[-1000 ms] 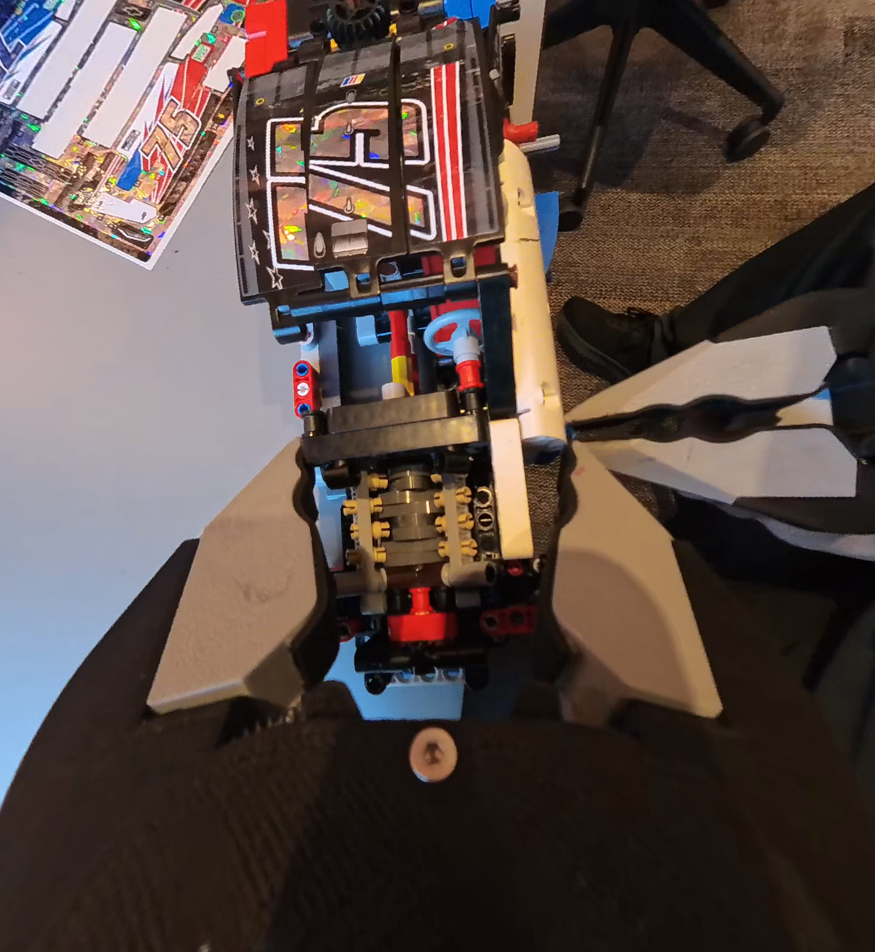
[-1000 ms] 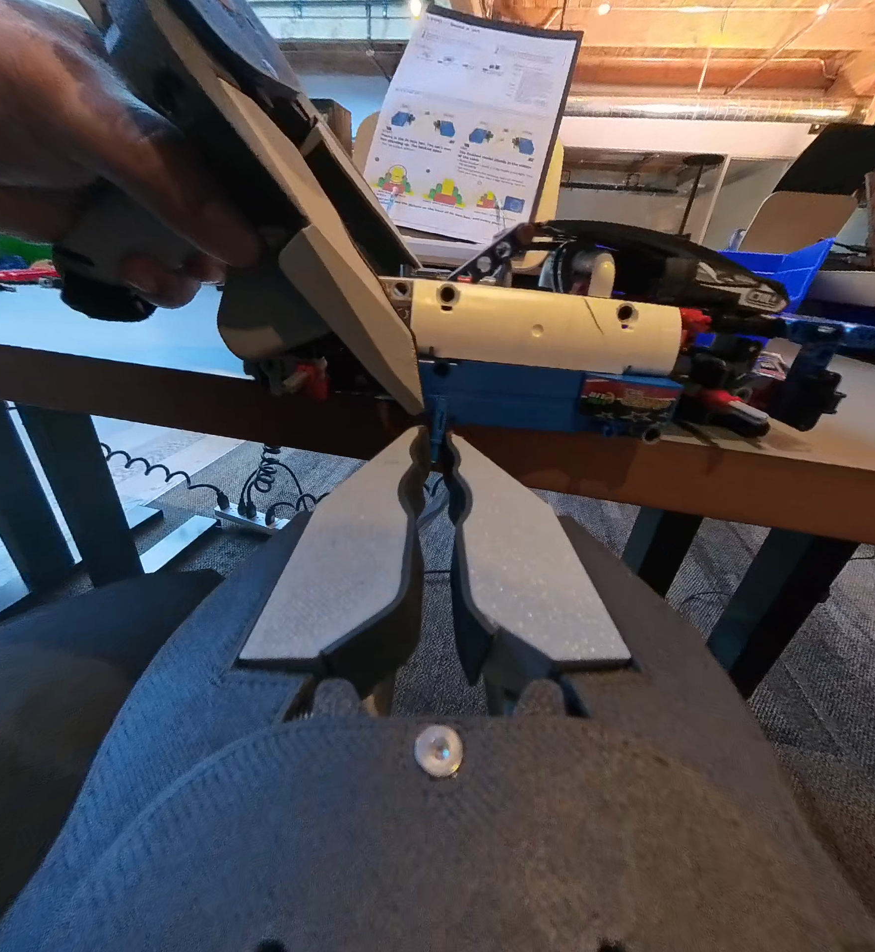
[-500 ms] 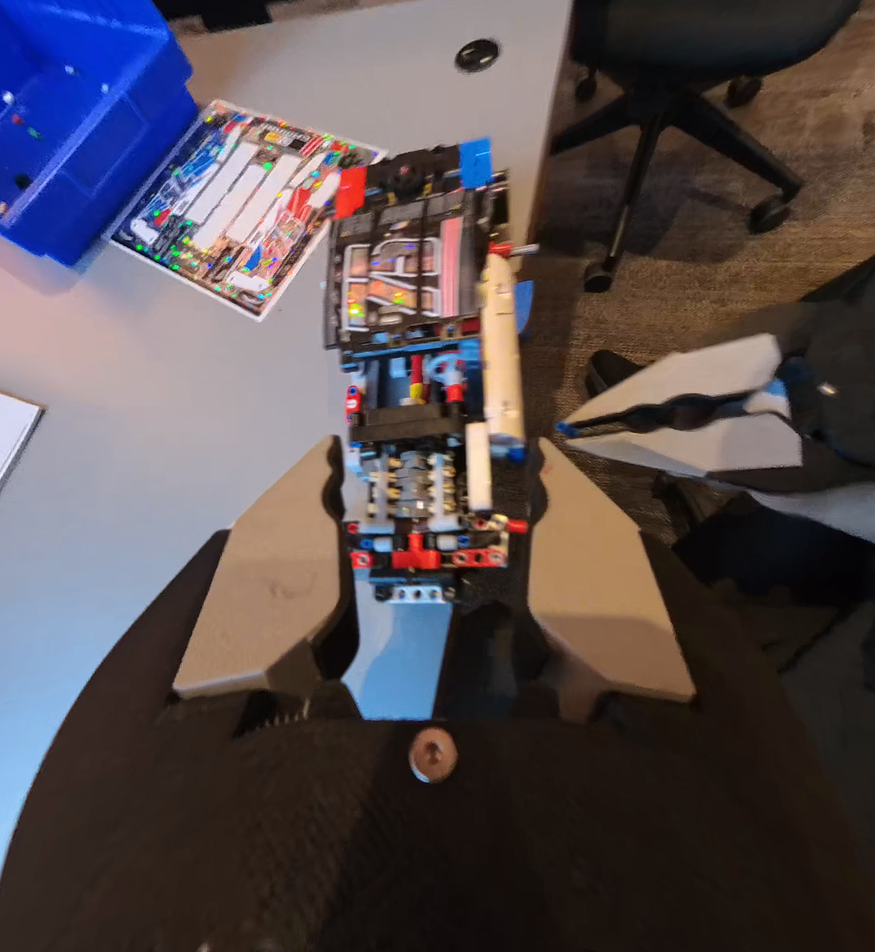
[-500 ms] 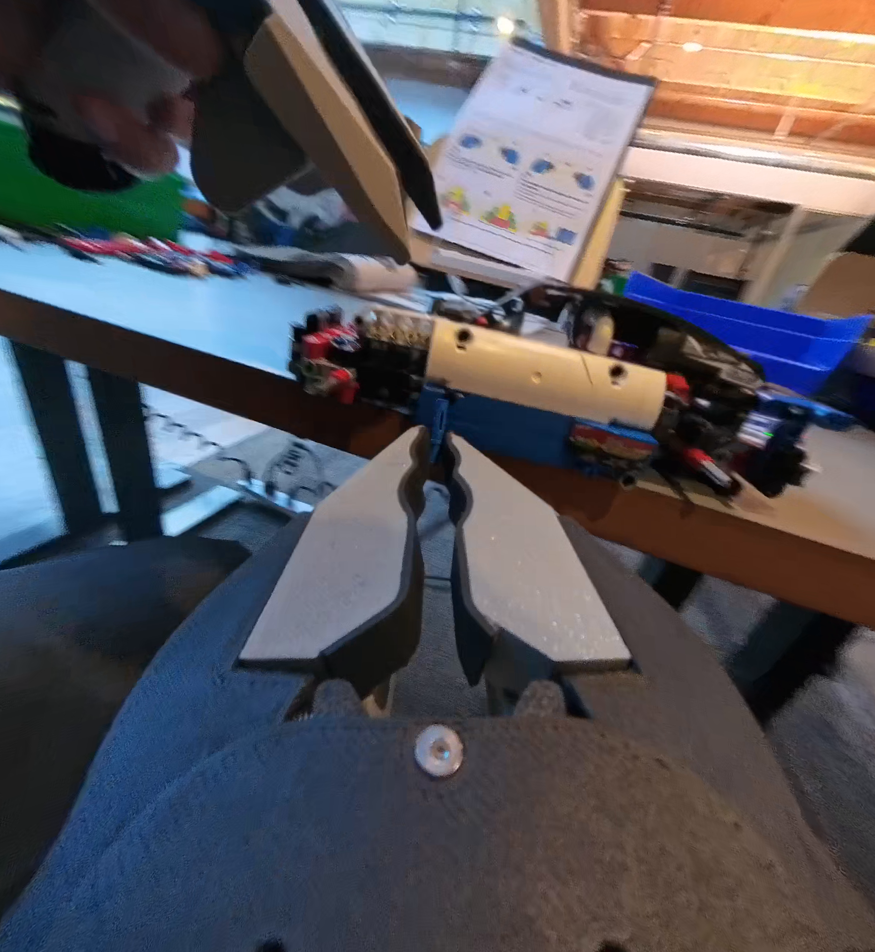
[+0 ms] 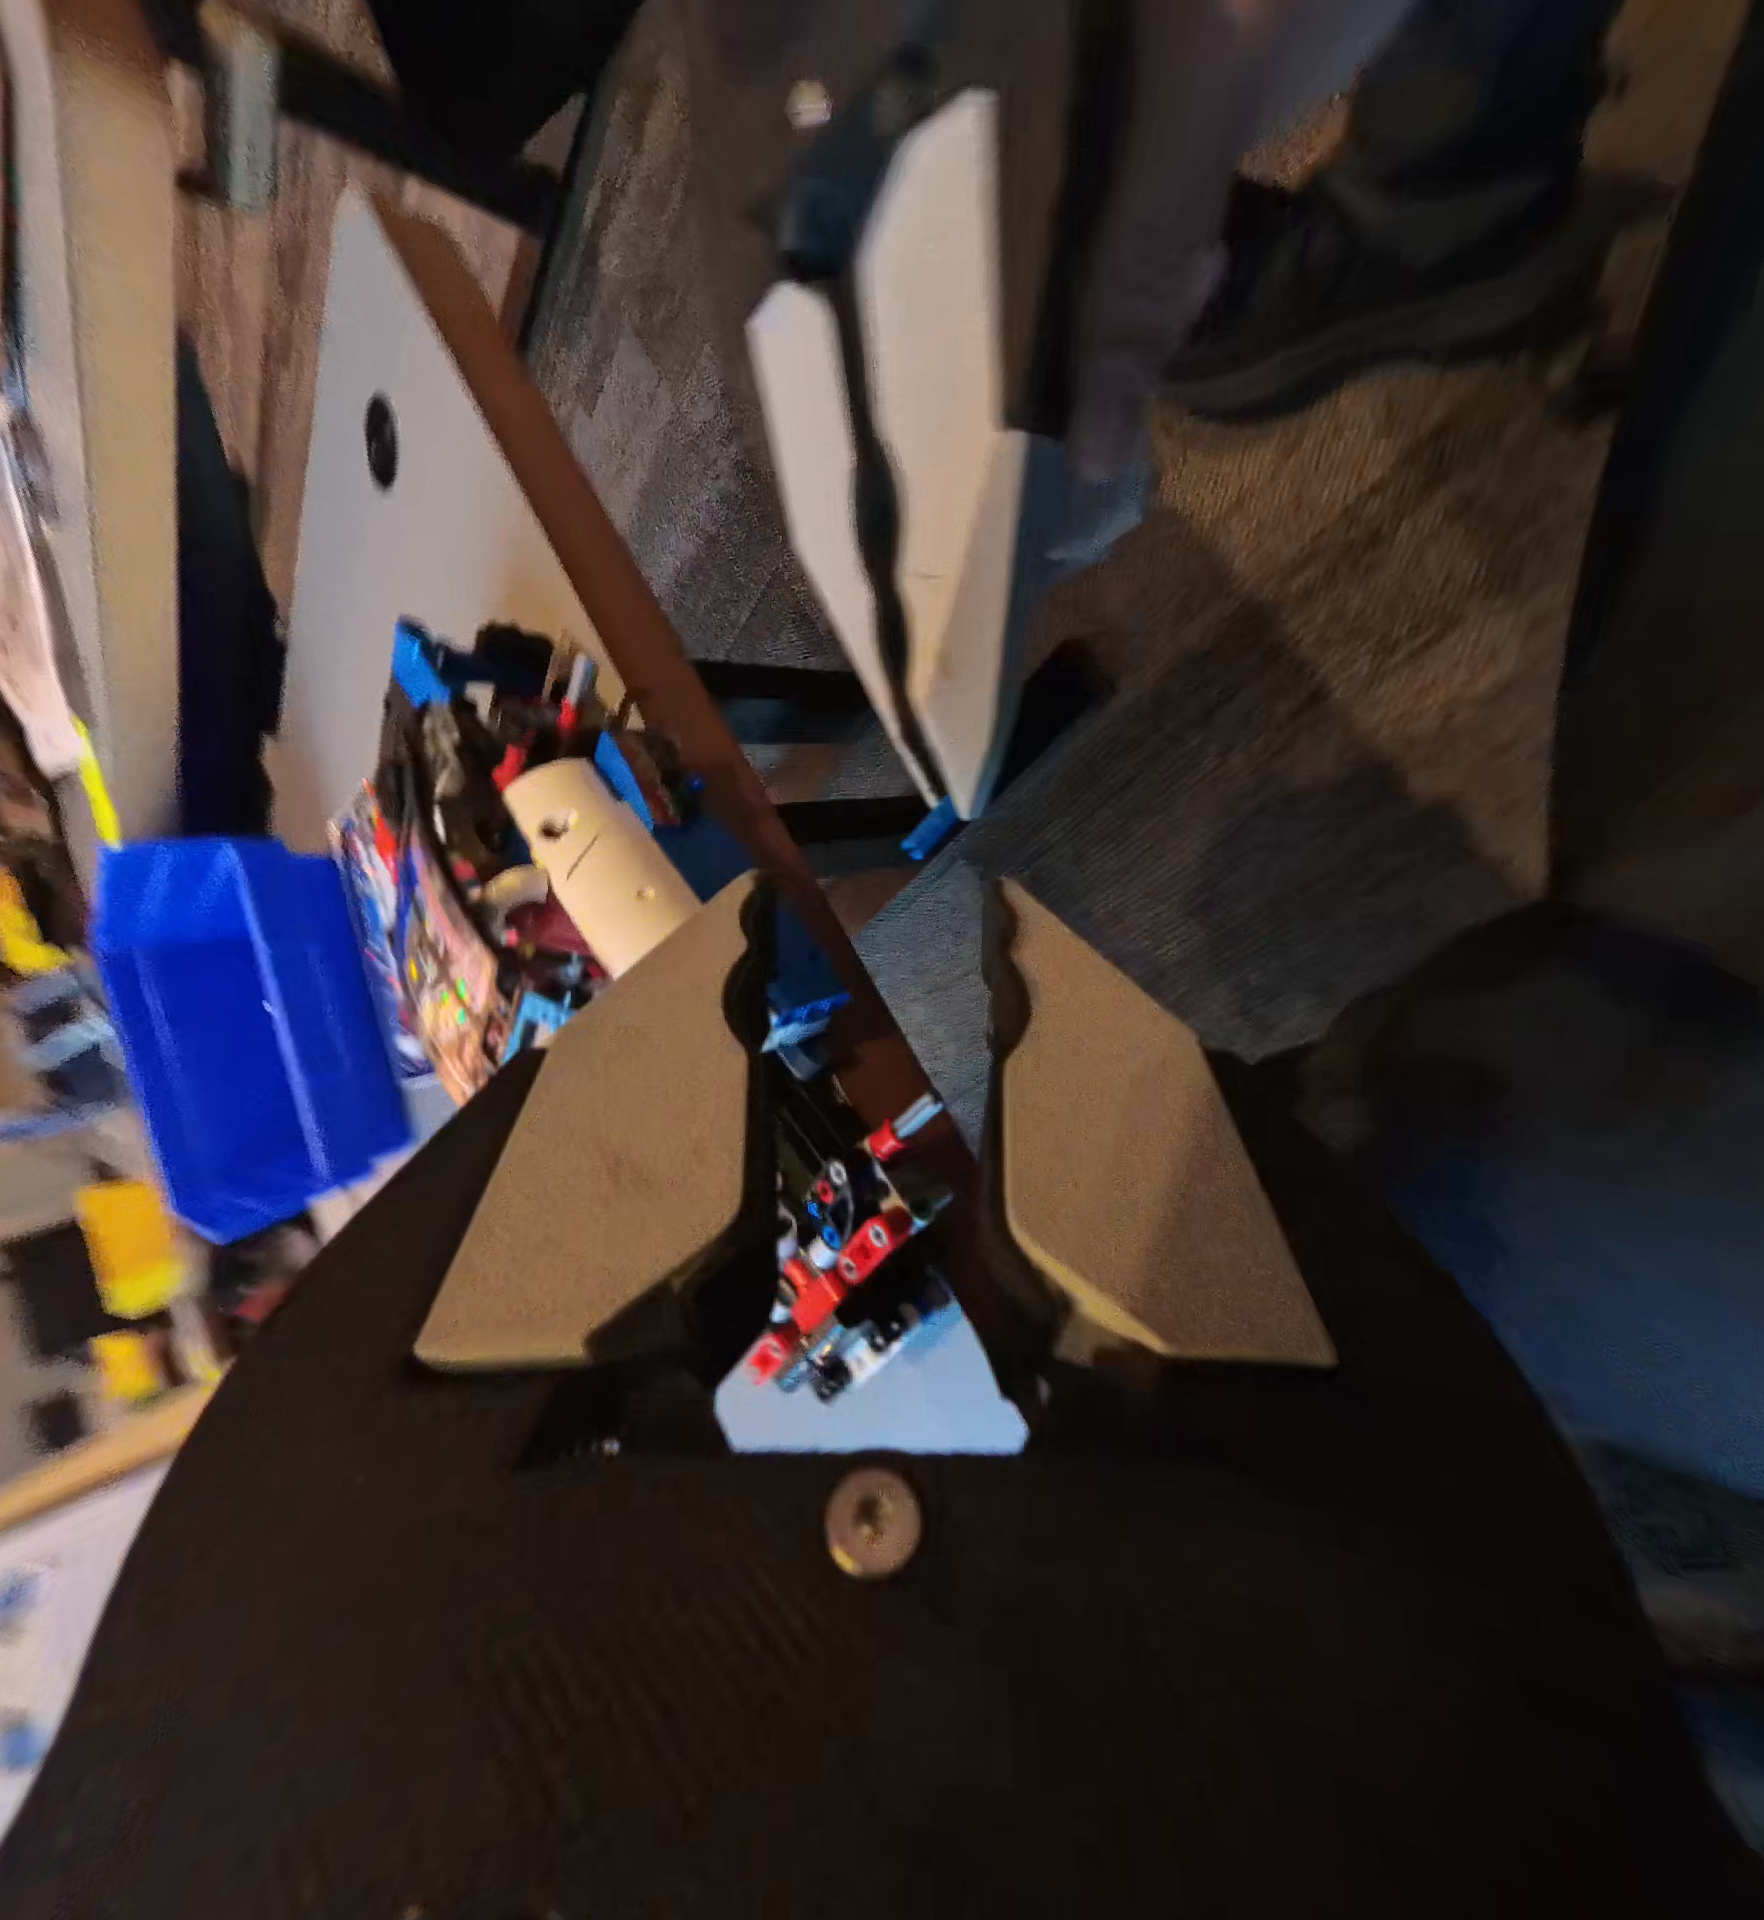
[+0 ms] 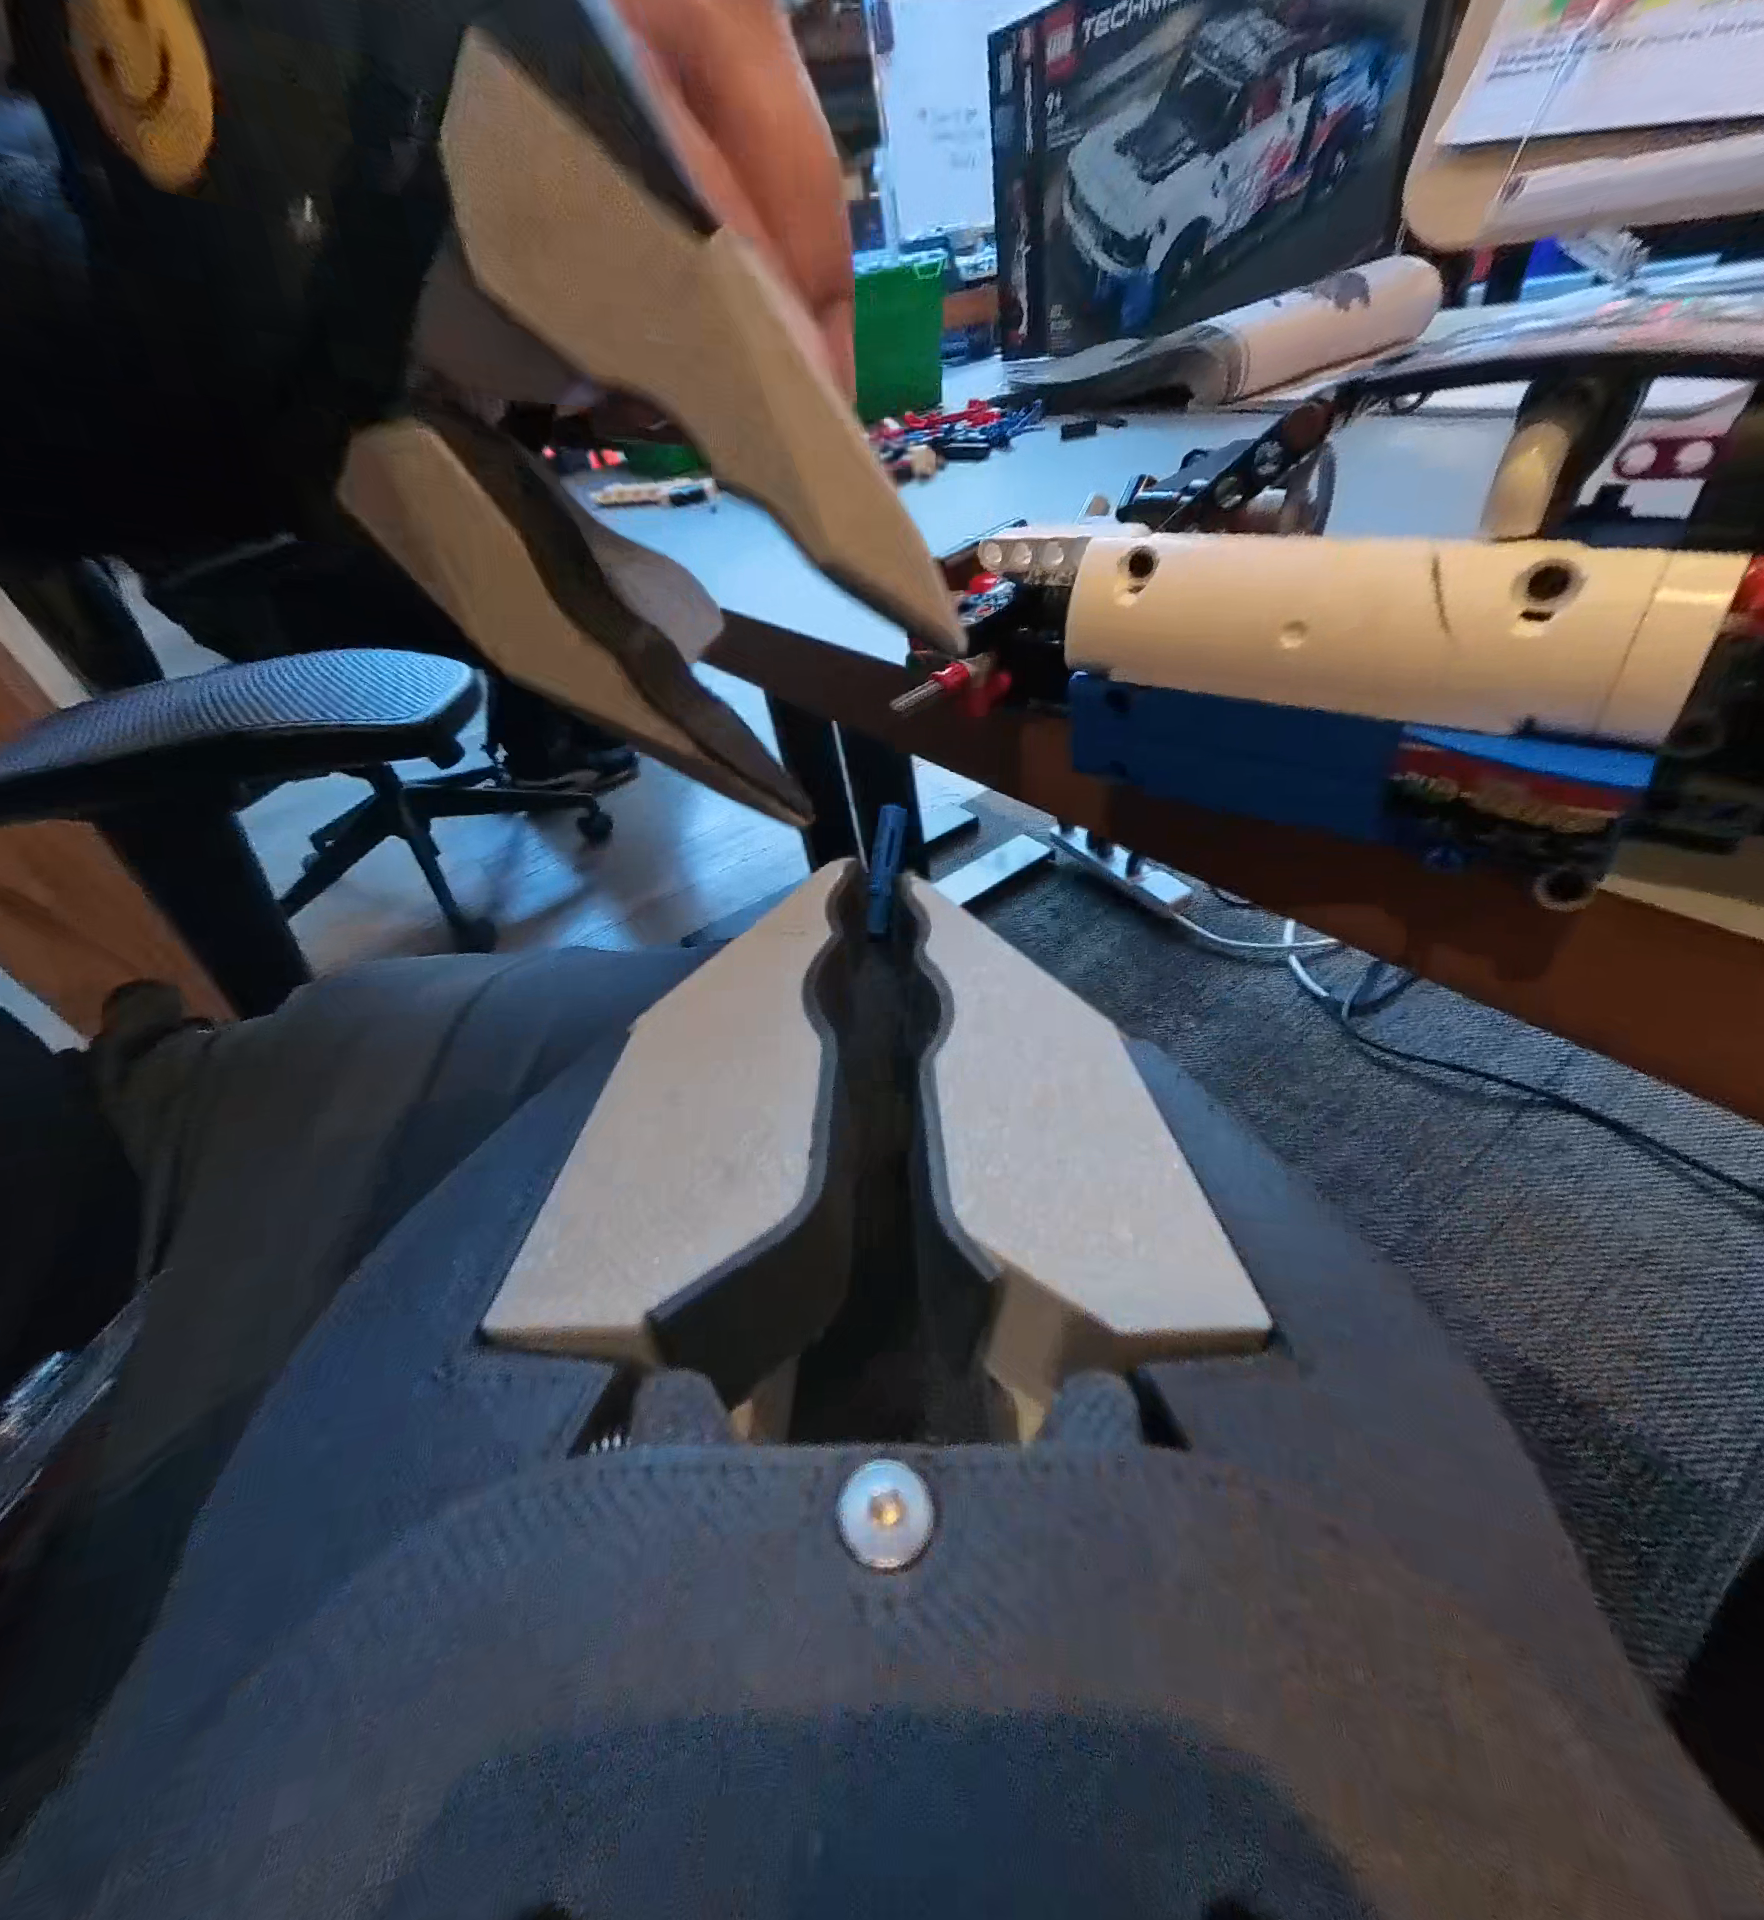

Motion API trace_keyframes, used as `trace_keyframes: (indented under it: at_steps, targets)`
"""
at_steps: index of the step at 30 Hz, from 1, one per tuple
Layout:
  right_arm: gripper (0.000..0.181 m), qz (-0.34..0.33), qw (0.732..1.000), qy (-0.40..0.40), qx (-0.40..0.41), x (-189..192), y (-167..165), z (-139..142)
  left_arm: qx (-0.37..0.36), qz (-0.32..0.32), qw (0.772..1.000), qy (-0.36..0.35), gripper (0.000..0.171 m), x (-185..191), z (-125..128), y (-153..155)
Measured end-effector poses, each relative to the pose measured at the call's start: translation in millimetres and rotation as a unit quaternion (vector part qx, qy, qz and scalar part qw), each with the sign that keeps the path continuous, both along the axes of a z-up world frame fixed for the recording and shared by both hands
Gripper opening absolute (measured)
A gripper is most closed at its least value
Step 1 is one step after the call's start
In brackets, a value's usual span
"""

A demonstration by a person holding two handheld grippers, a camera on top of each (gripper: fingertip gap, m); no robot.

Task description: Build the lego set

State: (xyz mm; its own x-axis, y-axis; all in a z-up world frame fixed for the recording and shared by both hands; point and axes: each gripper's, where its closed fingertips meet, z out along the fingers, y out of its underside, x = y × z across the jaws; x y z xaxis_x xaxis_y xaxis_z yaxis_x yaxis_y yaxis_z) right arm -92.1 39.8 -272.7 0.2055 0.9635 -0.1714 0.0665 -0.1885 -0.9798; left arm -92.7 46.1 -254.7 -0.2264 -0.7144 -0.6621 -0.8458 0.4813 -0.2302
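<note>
The part-built lego car [image 6: 1377,644], with a white side panel over a blue sill, lies along the table's front edge [image 6: 1273,842]. My right gripper [image 6: 883,894] is shut on a small blue pin [image 6: 886,862] and holds it below the table edge, left of the car's rear end. My left gripper [image 6: 873,722] is open and rolled on its side, with one fingertip [image 6: 945,634] at the car's red and black rear. In the blurred left wrist view, the car's rear [image 5: 847,1247] shows between my open left gripper's [image 5: 878,894] fingers. The right gripper [image 5: 909,468] shows above it.
A lego box [image 6: 1200,156], a green bin [image 6: 893,322] and loose parts [image 6: 951,426] are at the back of the table. A blue bin [image 5: 234,1029] stands beside the car. An office chair [image 6: 234,717] and a power strip [image 6: 1117,862] are below. Both grippers' tips are close together, under 4 cm apart.
My left gripper has rolled onto its side and dropped to the table edge at the car's rear. My right gripper, still holding the pin, now points further left, at the car's rear.
</note>
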Motion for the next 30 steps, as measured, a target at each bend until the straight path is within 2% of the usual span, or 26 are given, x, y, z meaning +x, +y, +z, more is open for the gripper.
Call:
trace_keyframes:
  at_steps: [2,5,10,12,21,26,30]
  targets:
    - [0.003,0.016,1.0,0.007,-0.021,0,-3,0,0.049,-0.051,0.997,0.043,0.034,3,-10,-4]
    - [0.003,0.039,0.998,0.009,-0.042,1,-9,0,0.093,-0.08,0.99,0.072,0.028,5,-20,-1]
    - [0.003,0.055,0.995,0.015,-0.076,1,-10,-4,0.103,-0.117,0.987,0.047,0.017,17,-23,-11]
    - [0.003,0.056,0.995,0.019,-0.08,2,-9,-5,0.11,-0.123,0.985,0.055,0.006,15,-26,-10]
    - [0.003,0.057,0.992,0.048,-0.104,7,-5,-4,0.139,-0.105,0.984,0.023,0.003,19,-27,-2]
    - [0.003,0.041,0.988,0.111,-0.103,13,2,12,0.094,-0.047,0.993,-0.051,0.002,24,-14,2]
    - [0.004,0.02,0.991,0.104,-0.077,19,6,11,0.096,-0.027,0.994,-0.053,0.002,21,-13,7]
